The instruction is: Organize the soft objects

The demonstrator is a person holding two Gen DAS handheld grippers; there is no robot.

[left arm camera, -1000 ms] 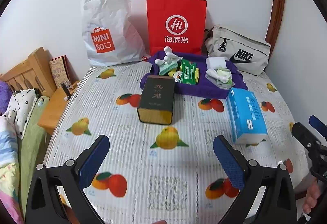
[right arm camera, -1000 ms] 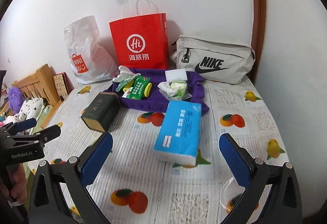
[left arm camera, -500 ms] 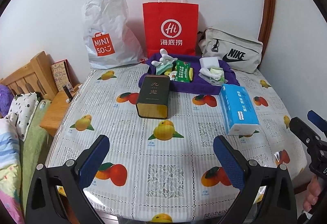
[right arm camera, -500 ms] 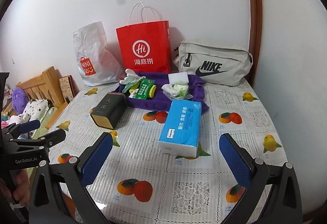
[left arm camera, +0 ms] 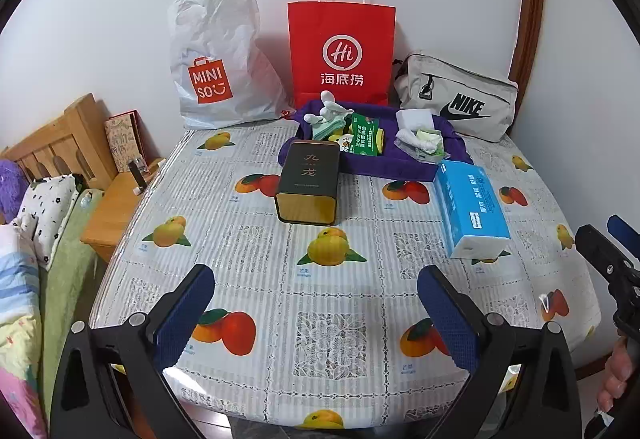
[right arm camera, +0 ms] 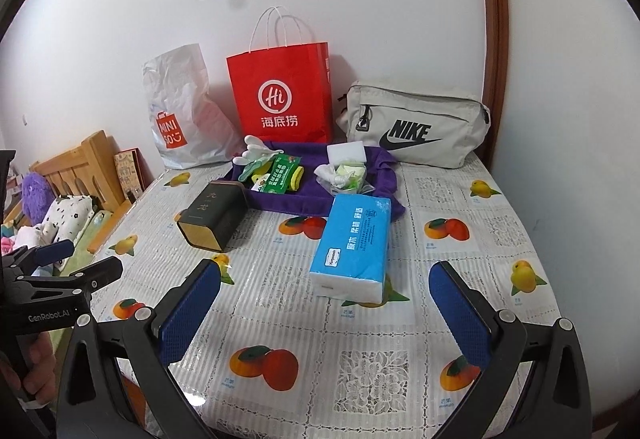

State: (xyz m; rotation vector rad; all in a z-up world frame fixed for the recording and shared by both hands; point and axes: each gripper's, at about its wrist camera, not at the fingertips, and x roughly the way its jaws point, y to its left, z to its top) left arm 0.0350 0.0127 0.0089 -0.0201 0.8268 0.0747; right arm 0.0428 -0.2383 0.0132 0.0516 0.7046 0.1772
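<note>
I see left hand-held gripper point(left arm camera: 316, 299) spread wide, empty, above near edge of counter with fruit-print plastic cloth point(left arm camera: 336, 339). Right hand-held gripper point(right arm camera: 324, 295) also spread wide, holding nothing. Blue soft tissue pack point(right arm camera: 354, 243) lies flat on counter ahead of right fingers, apart from them. Dark rectangular tin with gold end point(left arm camera: 308, 181) on its side, left of pack. Purple cloth point(left arm camera: 396, 161) behind both, carrying white glove point(left arm camera: 326, 111), green packet point(left arm camera: 364, 135), crumpled white wipes point(left arm camera: 420, 139). Red paper bag point(left arm camera: 340, 55), white plastic bag point(left arm camera: 216, 59), grey zip pouch point(left arm camera: 456, 101) along wall.
</note>
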